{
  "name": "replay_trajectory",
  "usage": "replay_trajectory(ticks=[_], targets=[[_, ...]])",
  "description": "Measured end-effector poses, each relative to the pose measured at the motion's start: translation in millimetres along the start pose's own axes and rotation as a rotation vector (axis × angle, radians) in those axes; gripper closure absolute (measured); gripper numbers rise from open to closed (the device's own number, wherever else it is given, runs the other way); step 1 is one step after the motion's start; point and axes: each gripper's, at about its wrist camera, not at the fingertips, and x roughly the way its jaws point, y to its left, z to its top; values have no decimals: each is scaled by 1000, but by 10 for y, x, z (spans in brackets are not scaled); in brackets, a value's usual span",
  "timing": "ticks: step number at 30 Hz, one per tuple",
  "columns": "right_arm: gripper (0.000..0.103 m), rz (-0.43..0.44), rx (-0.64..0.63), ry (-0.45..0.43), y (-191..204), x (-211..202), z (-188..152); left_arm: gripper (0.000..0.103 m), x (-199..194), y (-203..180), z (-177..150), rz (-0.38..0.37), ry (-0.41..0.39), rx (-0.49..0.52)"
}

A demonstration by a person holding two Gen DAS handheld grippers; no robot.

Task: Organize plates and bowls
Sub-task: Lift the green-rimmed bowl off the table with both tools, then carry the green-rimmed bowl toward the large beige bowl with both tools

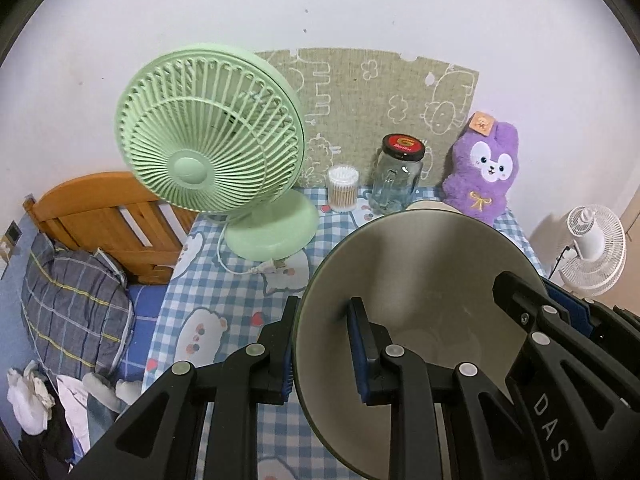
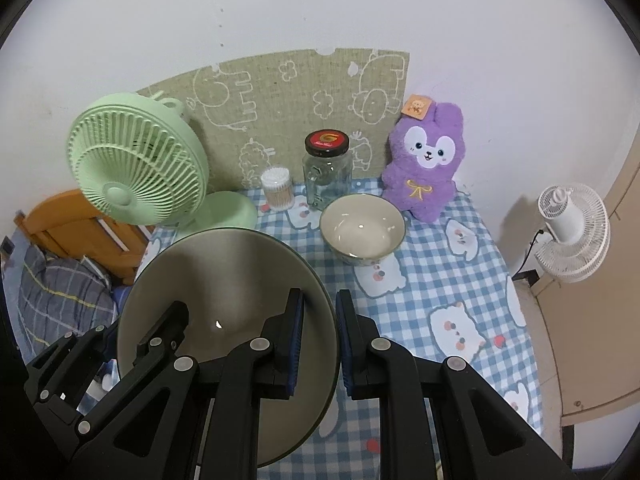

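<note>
A: Both grippers, left [image 1: 320, 344] and right [image 2: 318, 340], we see clamped on opposite rims of the big bowl [image 2: 224, 280], held above the table [image 2: 440, 280].
B: Small bowl [image 2: 362, 226] sits before the jar [image 2: 328, 172].

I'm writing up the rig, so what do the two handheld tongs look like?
Both the left tongs and right tongs are matte black plastic with triangular cut-outs in the linkage arms, round silver rivets at the joints and blue ribbed pads inside the fingers. White letters "DAS" mark one arm. No cables, hands or sleeves show.
</note>
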Motion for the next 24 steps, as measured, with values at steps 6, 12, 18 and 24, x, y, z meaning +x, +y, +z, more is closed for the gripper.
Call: replay_trajectory(ticks=[6, 12, 18, 24], targets=[[83, 5, -21, -11, -16, -261, -200, 82, -280, -7, -197, 4, -10, -14], [83, 9, -41, -11, -62, -457, -449, 82, -479, -32, -424, 12, -12, -18], [83, 10, -53, -11, -122, -605, -699, 82, -640, -79, -674, 13, -18, -17], [83, 12, -59, -5, -181, -684, -941, 82, -743, -126, -929, 17, -11, -19]])
